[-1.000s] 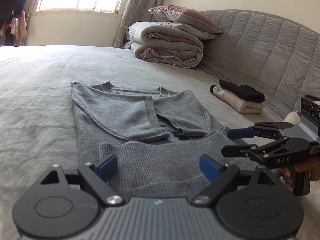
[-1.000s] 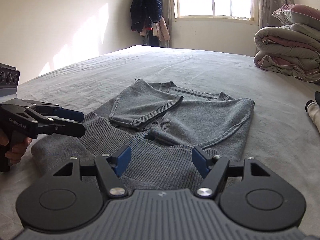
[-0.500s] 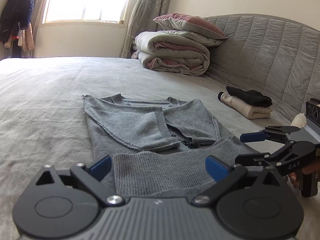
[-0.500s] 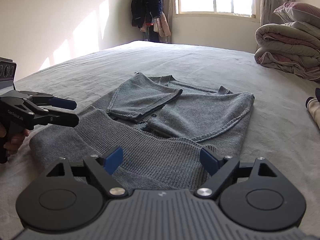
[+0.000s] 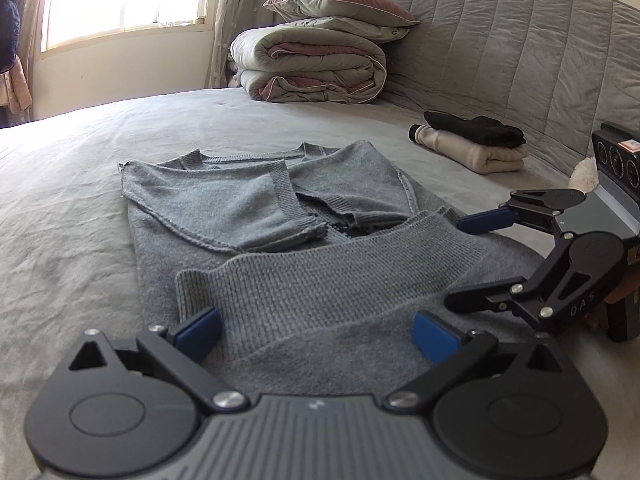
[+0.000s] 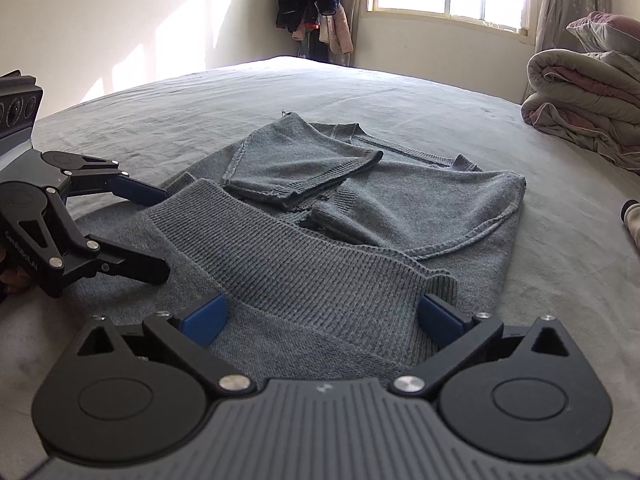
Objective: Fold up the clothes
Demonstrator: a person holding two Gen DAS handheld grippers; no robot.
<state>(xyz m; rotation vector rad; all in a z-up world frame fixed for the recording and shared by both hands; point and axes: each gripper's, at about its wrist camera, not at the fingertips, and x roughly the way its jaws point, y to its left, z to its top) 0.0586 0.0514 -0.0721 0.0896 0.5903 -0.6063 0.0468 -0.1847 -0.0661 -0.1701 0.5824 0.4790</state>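
A grey knit sweater (image 5: pixel 256 200) lies flat on the bed, with both sleeves folded across its chest and its ribbed hem (image 5: pixel 320 288) turned up over the lower body. My left gripper (image 5: pixel 316 336) is open wide at the near fold, with the knit lying loose between its blue pads. To its right, my right gripper (image 5: pixel 456 264) is open at the hem's right end. In the right wrist view the sweater (image 6: pixel 420 200) fills the middle, my right gripper (image 6: pixel 322 318) straddles the fold, and my left gripper (image 6: pixel 164 234) is open at the hem's left end.
A folded quilt with a pillow on top (image 5: pixel 312 64) sits against the padded headboard (image 5: pixel 520 48). Folded cream and black clothes (image 5: pixel 472 144) lie to the right of the sweater. Clothes hang in the corner (image 6: pixel 312 4) beside the window. Grey bedsheet (image 5: pixel 60 240) surrounds the sweater.
Both grippers have opened a little wider and sunk lower at the near fold. The sweater and its turned-up hem have stayed where they were.
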